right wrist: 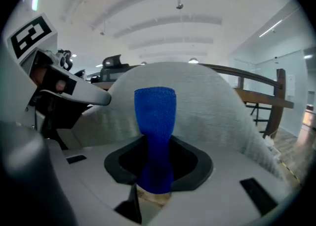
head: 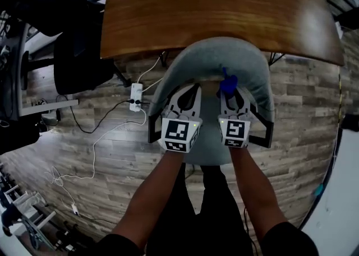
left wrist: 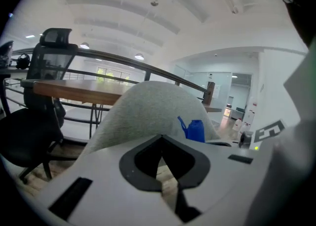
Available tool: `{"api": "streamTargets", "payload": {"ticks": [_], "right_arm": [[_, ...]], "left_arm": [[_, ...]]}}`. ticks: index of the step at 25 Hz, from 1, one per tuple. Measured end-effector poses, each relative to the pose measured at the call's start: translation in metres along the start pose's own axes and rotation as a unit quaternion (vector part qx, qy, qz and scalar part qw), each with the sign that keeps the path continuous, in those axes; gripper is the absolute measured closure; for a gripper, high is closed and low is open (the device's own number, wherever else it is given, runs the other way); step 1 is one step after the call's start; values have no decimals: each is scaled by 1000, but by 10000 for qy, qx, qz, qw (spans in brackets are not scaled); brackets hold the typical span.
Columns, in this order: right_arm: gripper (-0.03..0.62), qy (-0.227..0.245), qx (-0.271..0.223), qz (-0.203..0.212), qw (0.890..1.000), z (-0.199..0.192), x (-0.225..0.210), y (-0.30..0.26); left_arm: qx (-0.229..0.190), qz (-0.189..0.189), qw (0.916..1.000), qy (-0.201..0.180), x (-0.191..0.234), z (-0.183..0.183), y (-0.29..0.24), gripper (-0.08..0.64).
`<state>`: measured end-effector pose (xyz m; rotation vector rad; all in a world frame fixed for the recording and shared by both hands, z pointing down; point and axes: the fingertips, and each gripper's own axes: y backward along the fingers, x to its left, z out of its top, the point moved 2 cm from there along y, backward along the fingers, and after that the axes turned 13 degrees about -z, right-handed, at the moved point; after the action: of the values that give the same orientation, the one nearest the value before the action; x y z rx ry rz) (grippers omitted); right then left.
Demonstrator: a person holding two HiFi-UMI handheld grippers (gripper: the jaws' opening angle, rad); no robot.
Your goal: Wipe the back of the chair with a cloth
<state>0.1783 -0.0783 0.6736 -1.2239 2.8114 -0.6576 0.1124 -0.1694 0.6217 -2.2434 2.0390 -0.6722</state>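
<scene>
A person is standing over a grey chair, looking down, with a two-jaw gripper in each hand above the seat. The right gripper is pinching a blue cloth between its closed jaws, and a tuft of the cloth is sticking up past the tips toward the chair back. That grip leaves a free pad of fabric facing the curved back, probably so it can be pressed on and dragged along. In the right gripper view the cloth is standing upright in front of the grey fabric, close to it, though contact is not clear.

The left gripper is hovering just beside the right one, its jaws closed together on nothing. It seems to be waiting rather than helping.

A wooden table is standing right behind the chair back, so wiping the far side may be cramped. To the left, a black office chair is parked, and a white power strip with cables is lying on the wood floor, well apart from the grippers.
</scene>
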Motion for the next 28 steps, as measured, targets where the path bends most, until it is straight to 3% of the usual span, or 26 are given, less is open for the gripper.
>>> {"api": "streamTargets", "payload": {"ticks": [7,14,23,28], "right_arm": [[476,278,-343,1306,9905,7,104,-8],[476,626,-620,2362,9677,9,177,-5],[474,621,-618,2487,9646,8,182,-23],[476,613,-606,2314,9690,2,162,-36]], "left_arm": [[-15,795,9958,456,42,-37,54,554],[-34,1209,9916,467,58,-50,86,554],[-12,1327,9897,541,61,-57,91,554],[141,1100,9932,354,58,-58,69,554]]}}
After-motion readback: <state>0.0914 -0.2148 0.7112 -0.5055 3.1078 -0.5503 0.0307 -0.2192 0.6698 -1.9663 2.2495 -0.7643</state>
